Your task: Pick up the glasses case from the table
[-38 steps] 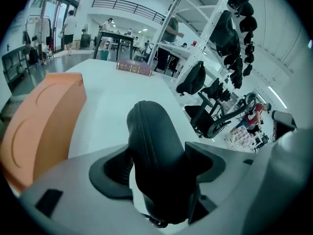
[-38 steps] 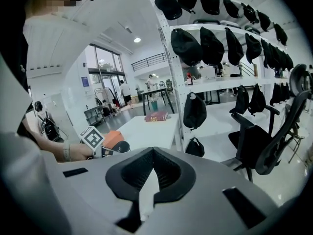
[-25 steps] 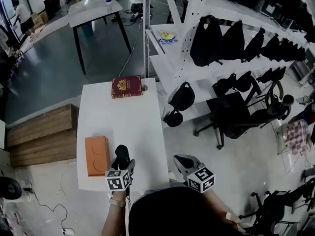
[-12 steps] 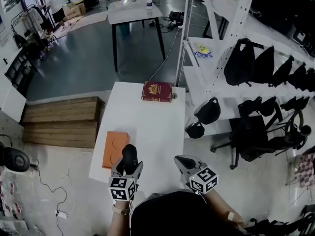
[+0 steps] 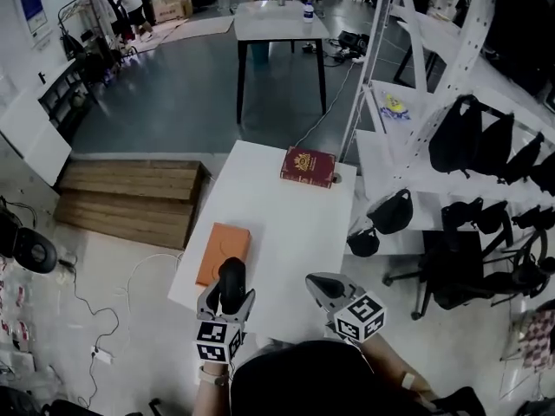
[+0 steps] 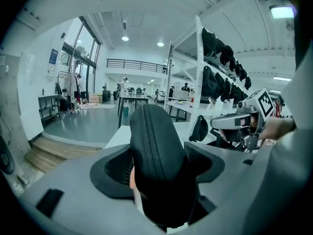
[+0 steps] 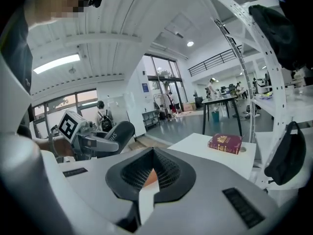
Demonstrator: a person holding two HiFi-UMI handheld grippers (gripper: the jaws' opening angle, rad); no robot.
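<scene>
- The left gripper (image 5: 227, 298), in the lower middle of the head view, is clamping the black glasses case (image 5: 231, 277) between its jaws, which are standing wide around it.
- In the left gripper view the case is filling the centre of the frame, sticking up from the jaws with its zip running along its length.
- The case is sitting in that grip over the near end of the white table (image 5: 277, 219), just beside an orange box (image 5: 224, 251) lying near the table's left edge.
- The right gripper (image 5: 323, 286), to the right of the left one, is holding nothing, with its jaws standing together.
- A dark red book (image 5: 308, 165) is lying at the table's far right corner, well apart from both grippers.
</scene>
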